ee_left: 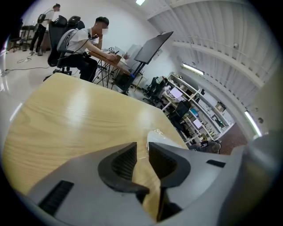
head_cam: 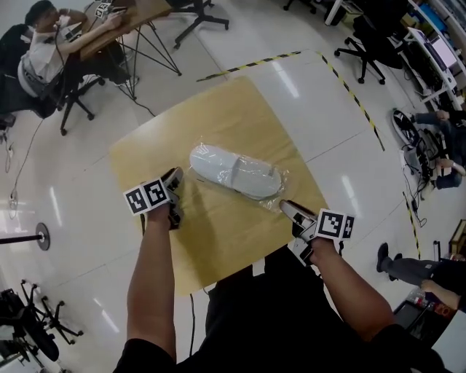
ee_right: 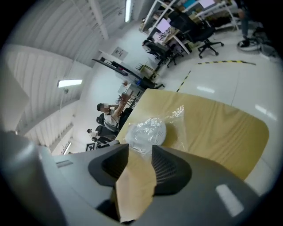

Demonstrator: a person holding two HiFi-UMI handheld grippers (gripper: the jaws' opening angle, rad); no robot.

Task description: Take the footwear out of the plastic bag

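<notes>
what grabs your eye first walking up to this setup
A white slipper inside a clear plastic bag lies in the middle of the light wooden table. The left hand-held gripper and the right hand-held gripper flank it, one near each end, both with jaws apart and empty.

The floor (head_cam: 313, 95) is white and shiny. A yellow and black stripe (head_cam: 251, 64) runs across it on the far side. A light wooden table (head_cam: 218, 124) stands in the middle. Far to the left a person (head_cam: 40, 55) sits at a brown desk (head_cam: 138, 14). Black chairs (head_cam: 364, 47) on wheels stand far to the right, near screens (head_cam: 440, 51). Long lamps (ee_left: 192, 68) glow on the white ceiling.
</notes>
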